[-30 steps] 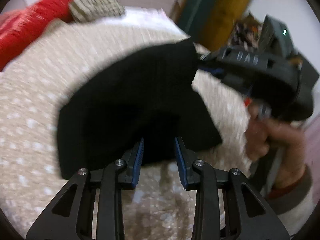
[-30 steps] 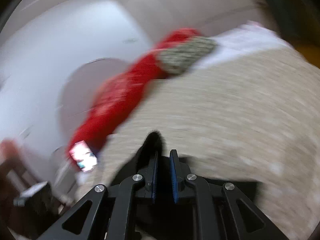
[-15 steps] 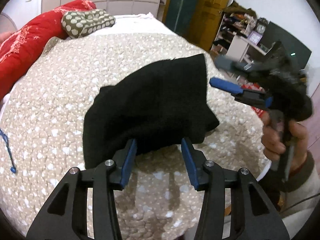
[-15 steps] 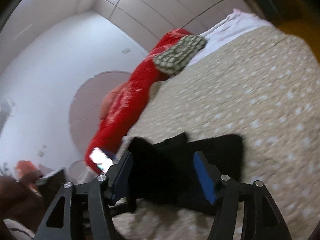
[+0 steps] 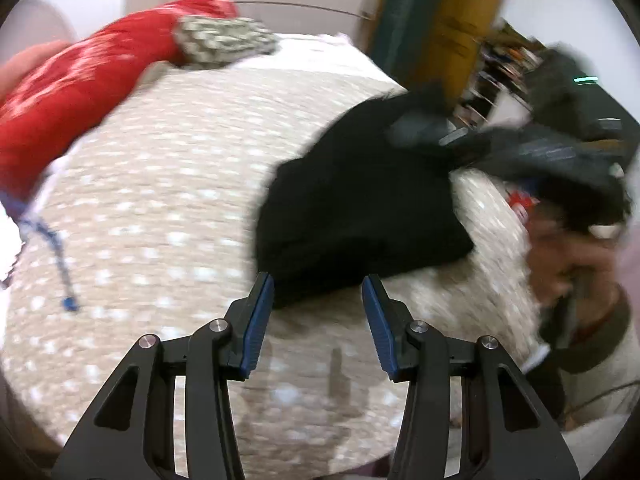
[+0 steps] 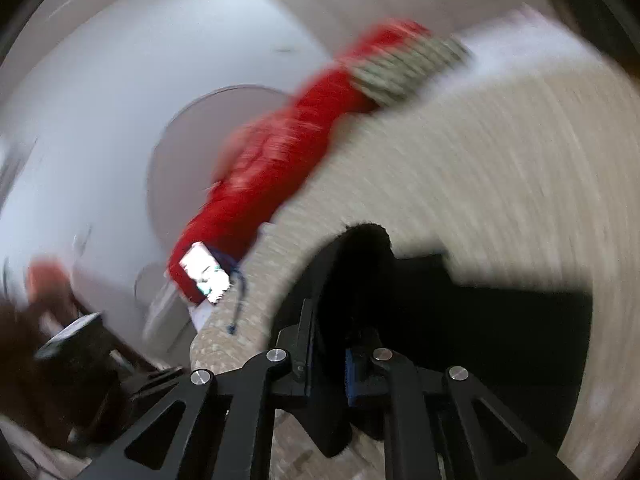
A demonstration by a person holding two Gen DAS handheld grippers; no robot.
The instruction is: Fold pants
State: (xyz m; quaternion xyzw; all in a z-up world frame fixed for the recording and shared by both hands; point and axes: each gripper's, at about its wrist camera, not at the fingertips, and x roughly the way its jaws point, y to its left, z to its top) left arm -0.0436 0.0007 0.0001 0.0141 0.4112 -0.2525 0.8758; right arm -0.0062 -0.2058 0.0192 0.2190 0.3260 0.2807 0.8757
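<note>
Beige bedspread with little white specks [image 5: 168,216] fills most of the left wrist view, with a red blanket [image 5: 80,80] bunched along the far left edge and a spotted grey-green pillow [image 5: 224,46] lying against its end. A yellow door and cluttered shelves sit blurred off to the upper right. The black pants [image 5: 360,208] lie in a folded heap on the bed, right of centre. My left gripper [image 5: 318,312] has its blue-padded fingers [image 5: 258,316] standing moderately apart with nothing between them; the near edge of the pants sits just beyond the tips, and I can't tell whether the left tip brushes it. Over on the right my other hand [image 5: 560,256] carries the right gripper, whose front end reaches onto the far side of the pants, all of it smeared by motion.

Right wrist view is super blurry too: white wall, red blanket [image 6: 280,168] running diagonally, a lit phone screen [image 6: 204,272] at its lower end, bedspread [image 6: 500,168] streaked across the right. My right gripper [image 6: 328,364] has its fingers [image 6: 352,372] closing, down to a narrow gap, with black pants [image 6: 460,320] fabric bunched between them and sticking up past the tips. The rest of the pants spreads out dark to the right on the bed.
</note>
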